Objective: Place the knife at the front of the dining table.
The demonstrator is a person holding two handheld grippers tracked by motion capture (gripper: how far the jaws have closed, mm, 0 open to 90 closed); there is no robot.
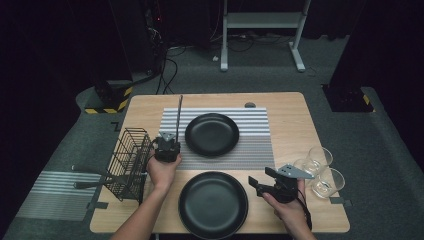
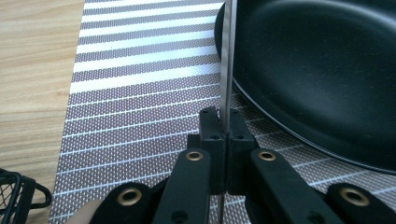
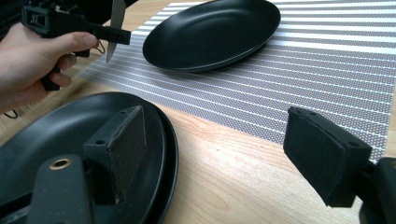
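Slim metal knife (image 2: 227, 60) stands upright beside far black plate (image 1: 212, 134).

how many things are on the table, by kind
plates: 2 —
glasses: 2 —
mat: 1
basket: 1
knife: 1, held in the left tool
total: 7

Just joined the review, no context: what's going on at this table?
A person is laying a table with two handheld grippers. The left gripper is shut on a knife, held over the striped placemat beside the far black plate. The right gripper is open, empty, next to the near plate.
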